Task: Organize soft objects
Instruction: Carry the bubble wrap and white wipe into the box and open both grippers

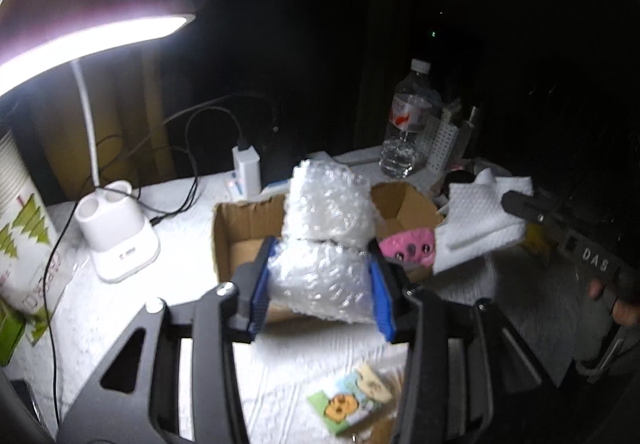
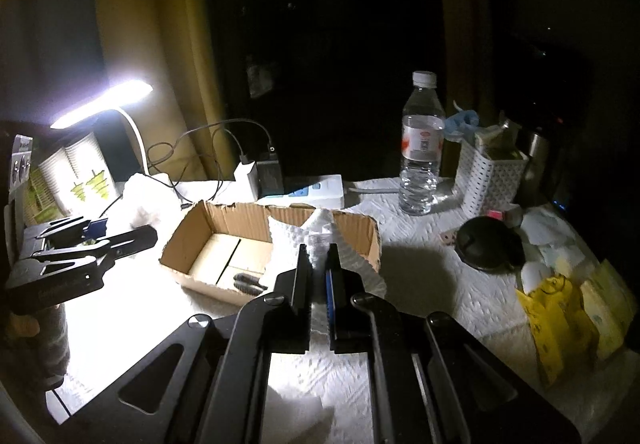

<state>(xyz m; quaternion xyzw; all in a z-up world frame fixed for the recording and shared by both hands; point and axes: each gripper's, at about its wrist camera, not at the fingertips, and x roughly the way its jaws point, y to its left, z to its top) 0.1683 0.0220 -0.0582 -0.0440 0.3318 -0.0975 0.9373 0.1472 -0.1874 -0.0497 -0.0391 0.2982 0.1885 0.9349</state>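
My left gripper (image 1: 320, 256) is shut on a roll of clear bubble wrap (image 1: 326, 220) and holds it over the front of an open cardboard box (image 1: 244, 216). A pink soft toy (image 1: 408, 244) lies in the box's right part. My right gripper (image 2: 319, 258) is shut on a white foam sheet (image 2: 288, 240) and holds it over the box's (image 2: 192, 228) right end. The same sheet (image 1: 476, 220) and right gripper (image 1: 520, 204) show at the right of the left wrist view. The left gripper (image 2: 96, 230) shows at the left of the right wrist view.
A lit desk lamp (image 1: 92, 40) with a white base (image 1: 116, 236) stands left of the box. Chargers and cables (image 2: 256, 168), a power strip (image 2: 316, 192), a water bottle (image 2: 422, 148) and a white basket (image 2: 488, 172) line the back. A picture card (image 1: 356, 400) lies near me. Yellow packets (image 2: 568, 308) lie at the right.
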